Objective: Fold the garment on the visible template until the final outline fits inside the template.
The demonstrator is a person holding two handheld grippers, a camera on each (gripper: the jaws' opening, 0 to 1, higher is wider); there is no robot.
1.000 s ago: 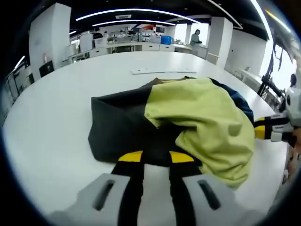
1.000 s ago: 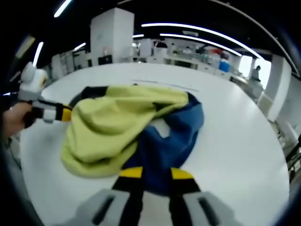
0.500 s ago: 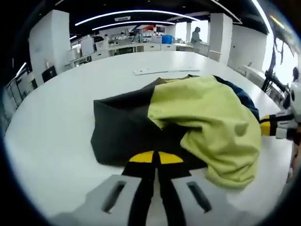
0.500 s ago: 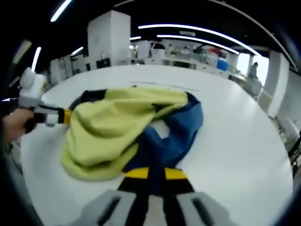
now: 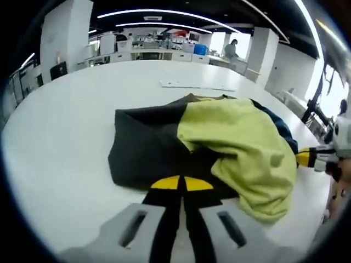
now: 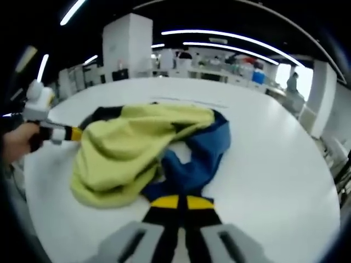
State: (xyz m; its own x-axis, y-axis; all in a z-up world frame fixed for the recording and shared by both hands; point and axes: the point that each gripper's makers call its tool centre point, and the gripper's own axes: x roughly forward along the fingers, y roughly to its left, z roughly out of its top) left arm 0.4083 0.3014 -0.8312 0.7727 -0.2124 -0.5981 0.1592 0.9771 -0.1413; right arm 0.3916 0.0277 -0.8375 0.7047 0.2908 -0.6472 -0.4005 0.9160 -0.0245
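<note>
The garment [image 5: 219,148] lies bunched on a white table [image 5: 60,137], in the middle of the left gripper view, a heap of three colours: dark grey at left, yellow-green draped over the right, a sliver of blue at the far right edge. At the bottom centre of that view the left gripper [image 5: 181,183] has its yellow-tipped jaws pressed together, pinching the near hem of the dark grey cloth. At the right edge, the right gripper shows as a yellow-and-white tip touching the yellow-green fold, with a hand behind it.

In the right gripper view the garment [image 6: 148,148] sits in the centre-left, yellow-green on the left, blue [image 6: 200,159] curling down the right toward the bottom. The right gripper [image 6: 182,203] at bottom centre has its jaws closed on the near edge of the blue cloth. At the left edge the left gripper meets the yellow-green fabric, held by a hand [image 6: 16,145].

No writing can be read on the cloth or tools.

Bare table surrounds the heap on all sides, widest at lower left in the left gripper view and at right in the right gripper view. Beyond the garment a thin flat white strip [image 5: 197,85] lies on the table, apart from it. Farther back stand desks and white pillars [image 6: 127,46].
</note>
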